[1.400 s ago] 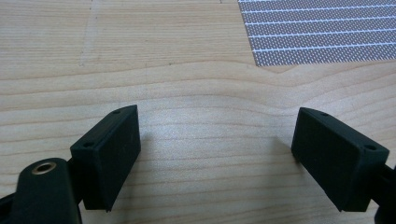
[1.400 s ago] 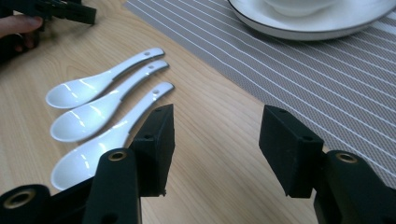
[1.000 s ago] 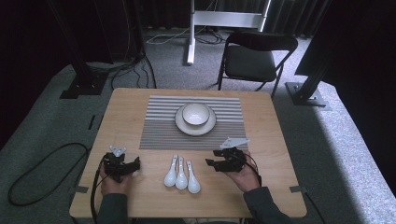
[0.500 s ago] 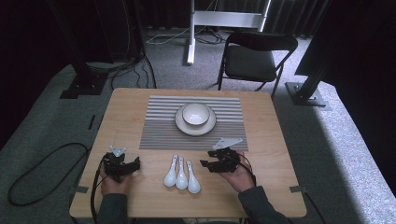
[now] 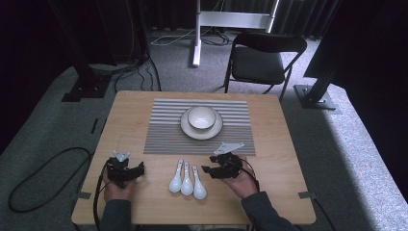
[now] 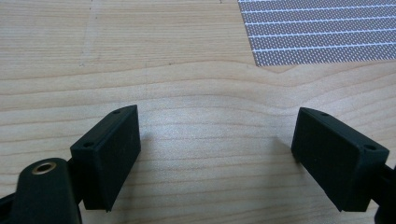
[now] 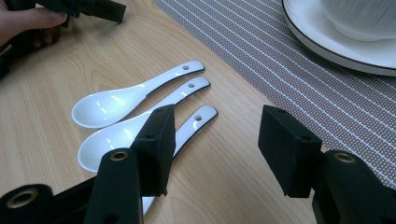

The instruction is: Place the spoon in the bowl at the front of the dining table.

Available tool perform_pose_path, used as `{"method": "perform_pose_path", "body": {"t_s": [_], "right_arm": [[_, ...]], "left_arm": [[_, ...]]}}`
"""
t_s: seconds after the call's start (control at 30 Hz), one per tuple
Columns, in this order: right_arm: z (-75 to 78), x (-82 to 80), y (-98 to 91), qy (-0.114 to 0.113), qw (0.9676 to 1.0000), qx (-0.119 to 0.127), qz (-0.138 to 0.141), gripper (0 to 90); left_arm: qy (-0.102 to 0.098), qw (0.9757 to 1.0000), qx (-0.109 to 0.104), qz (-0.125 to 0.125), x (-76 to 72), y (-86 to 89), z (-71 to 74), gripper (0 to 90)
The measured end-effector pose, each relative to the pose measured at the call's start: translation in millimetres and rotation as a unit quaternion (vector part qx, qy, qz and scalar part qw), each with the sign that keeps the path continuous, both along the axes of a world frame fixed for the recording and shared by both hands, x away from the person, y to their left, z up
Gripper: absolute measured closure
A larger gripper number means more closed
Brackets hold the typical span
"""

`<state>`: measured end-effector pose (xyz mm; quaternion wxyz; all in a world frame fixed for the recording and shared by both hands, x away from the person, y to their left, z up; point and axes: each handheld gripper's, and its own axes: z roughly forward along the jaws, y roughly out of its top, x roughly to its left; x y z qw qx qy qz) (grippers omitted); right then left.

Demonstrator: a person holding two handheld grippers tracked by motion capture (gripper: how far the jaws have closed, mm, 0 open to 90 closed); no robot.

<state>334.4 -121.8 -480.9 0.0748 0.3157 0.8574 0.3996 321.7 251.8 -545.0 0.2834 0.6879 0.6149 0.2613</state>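
Observation:
Three white spoons (image 5: 186,176) lie side by side on the wooden table (image 5: 288,159), bowls toward the person. My right gripper (image 5: 208,171) sits just right of them, pointing left, open and holding nothing. In the right gripper view the spoons (image 7: 135,95) lie left of and partly behind the left jaw, and my right gripper (image 7: 217,126) stands over bare wood beside the nearest spoon's handle (image 7: 198,117). A white bowl (image 5: 201,117) sits on a white plate (image 5: 215,130) on a striped placemat (image 5: 163,130). My left gripper (image 5: 138,169) rests open at the front left, with only wood between its jaws (image 6: 217,140).
A corner of the placemat (image 6: 322,37) lies ahead of the left gripper. The plate's rim (image 7: 327,49) and the bowl (image 7: 364,16) are to the upper right in the right gripper view. A black chair (image 5: 262,57) and stands are on the floor beyond the table.
My right gripper has moved left, closer to the spoons. The left gripper, the spoons and the bowl have stayed put.

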Motion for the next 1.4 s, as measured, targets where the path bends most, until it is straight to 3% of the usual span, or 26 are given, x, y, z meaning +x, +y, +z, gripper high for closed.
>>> {"method": "perform_pose_path", "body": {"t_s": [1.4], "right_arm": [[-14.8,-0.3,17.6,0.016,0.9998,-0.009,0.010,45.8]], "left_arm": [[0.000,1.0000,0.000,0.000,0.0,0.0,0.1,16.1]]}}
